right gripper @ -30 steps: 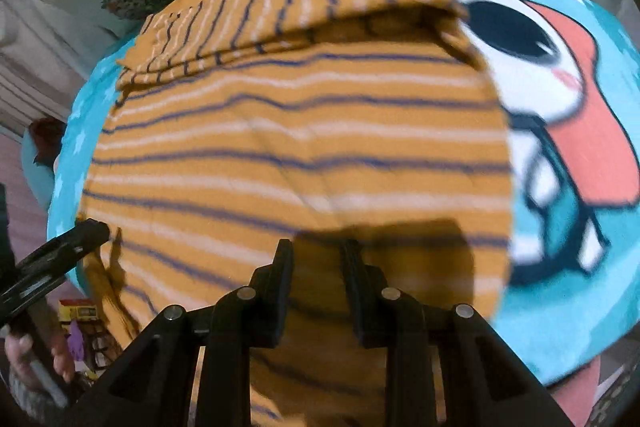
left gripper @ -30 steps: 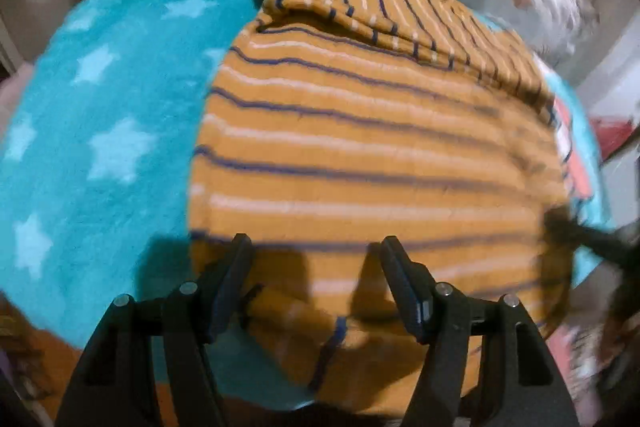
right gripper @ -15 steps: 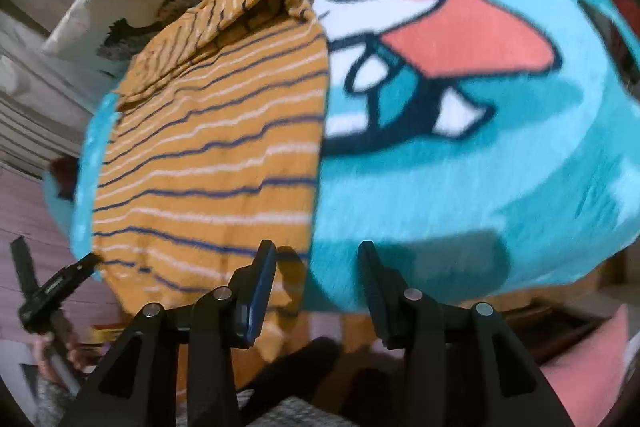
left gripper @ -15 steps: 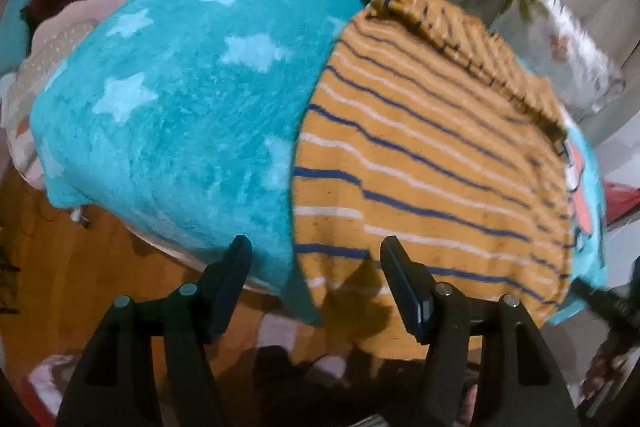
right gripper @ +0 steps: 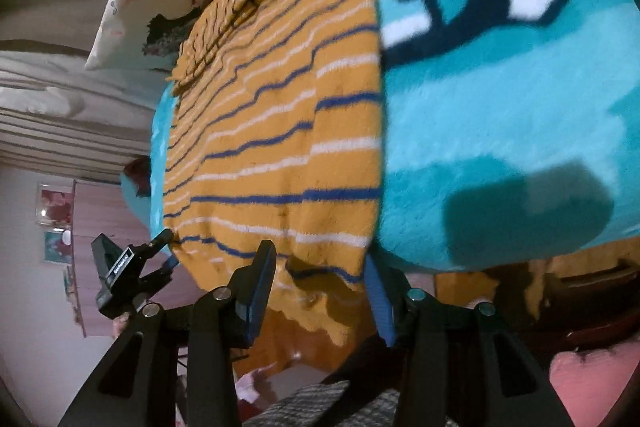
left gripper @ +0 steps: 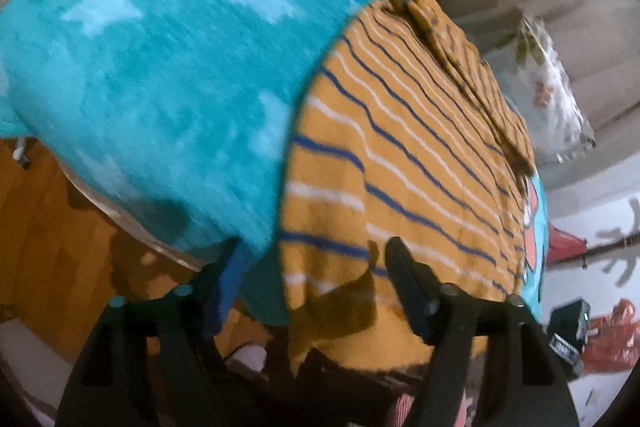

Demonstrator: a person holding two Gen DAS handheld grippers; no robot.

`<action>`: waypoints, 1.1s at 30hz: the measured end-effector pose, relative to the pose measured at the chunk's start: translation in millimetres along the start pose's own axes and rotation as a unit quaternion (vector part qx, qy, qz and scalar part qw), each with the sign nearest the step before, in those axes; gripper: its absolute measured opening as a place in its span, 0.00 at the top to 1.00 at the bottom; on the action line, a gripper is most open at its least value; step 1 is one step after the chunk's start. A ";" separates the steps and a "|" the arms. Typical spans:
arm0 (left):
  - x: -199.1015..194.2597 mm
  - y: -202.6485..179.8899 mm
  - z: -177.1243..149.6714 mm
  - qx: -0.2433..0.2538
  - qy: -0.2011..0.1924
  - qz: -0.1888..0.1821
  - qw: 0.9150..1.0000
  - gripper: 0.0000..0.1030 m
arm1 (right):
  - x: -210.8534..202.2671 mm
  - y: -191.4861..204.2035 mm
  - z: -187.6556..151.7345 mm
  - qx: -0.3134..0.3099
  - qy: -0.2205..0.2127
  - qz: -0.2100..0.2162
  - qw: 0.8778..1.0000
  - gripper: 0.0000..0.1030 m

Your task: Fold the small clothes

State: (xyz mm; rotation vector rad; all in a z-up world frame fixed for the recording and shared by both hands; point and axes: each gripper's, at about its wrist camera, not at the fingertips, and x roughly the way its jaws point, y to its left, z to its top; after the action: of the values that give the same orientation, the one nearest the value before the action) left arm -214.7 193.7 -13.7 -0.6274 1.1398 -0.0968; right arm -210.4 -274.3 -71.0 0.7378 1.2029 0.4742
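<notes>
- The striped orange garment (left gripper: 404,163) lies flat on the teal fleece blanket (left gripper: 160,67), its far end already doubled over into a bunched band; its near hem hangs off the blanket's front edge, right ahead of both sets of jaws.
- Left gripper (left gripper: 316,267): jaws spread wide, holding nothing, with the garment's near left corner between and just beyond them.
- Right gripper (right gripper: 320,271): jaws likewise wide apart and empty, the near right corner dangling between them.
- To do this step well — judging by the layout — take each hem corner deep enough to catch every layer, close both at the same height, then carry the hem forward evenly so the stripes stay parallel.
- Edges: the hanging hem is ragged and loose, so a shallow bite would likely slip off.
- Room: open blanket lies beyond the jaws on either side of the garment; pillows (left gripper: 552,95) crowd the far end, so the fold should stop short of them.
</notes>
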 end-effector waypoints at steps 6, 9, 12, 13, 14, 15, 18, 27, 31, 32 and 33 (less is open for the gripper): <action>5.2 -2.6 -21.8 0.008 0.018 -0.025 0.999 0.56 | 21.6 9.4 -9.6 -0.005 0.037 0.009 0.999 0.52; 5.1 -1.5 -22.6 0.002 0.019 -0.032 0.999 0.56 | 30.4 14.3 -14.2 -0.007 0.050 0.016 0.999 0.52; 5.0 -1.9 -22.6 -0.002 0.021 -0.027 0.999 0.65 | 34.1 18.0 -17.1 -0.014 0.056 0.018 0.998 0.55; 3.9 -1.0 -22.6 -0.003 0.025 -0.023 0.999 0.80 | 35.6 20.1 -18.1 -0.018 0.059 0.019 0.998 0.56; 4.4 -2.5 -21.4 -0.006 0.031 -0.017 0.999 0.85 | 36.5 22.3 -18.9 -0.022 0.060 0.017 0.998 0.68; 2.5 -3.2 -21.5 -0.009 0.030 -0.017 0.999 0.86 | 36.8 23.7 -19.1 -0.026 0.060 0.013 0.998 0.87; -7.9 -11.5 -23.2 -0.005 0.020 -0.011 1.000 0.88 | 31.5 23.3 -15.1 -0.031 0.062 0.009 0.998 0.92; -68.0 -49.0 -54.6 0.020 -0.011 -0.025 0.999 0.88 | -34.8 25.5 -27.3 -0.059 0.064 0.041 0.995 0.94; -70.5 -62.6 -68.1 0.034 -0.012 -0.014 0.999 0.88 | -63.8 18.3 -31.9 -0.047 0.039 0.059 0.996 0.94; -69.0 -64.1 -68.8 0.039 -0.012 -0.008 0.999 0.88 | -64.0 17.0 -31.2 -0.046 0.036 0.060 0.996 0.94; -67.5 -65.0 -67.6 0.037 -0.012 -0.009 0.999 0.88 | -63.2 16.9 -30.1 -0.046 0.034 0.058 0.997 0.94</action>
State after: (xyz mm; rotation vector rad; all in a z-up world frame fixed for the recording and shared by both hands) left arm -287.3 137.6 56.6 -0.5706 1.1028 -0.1462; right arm -257.6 -298.4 -22.2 0.7195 1.1971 0.6523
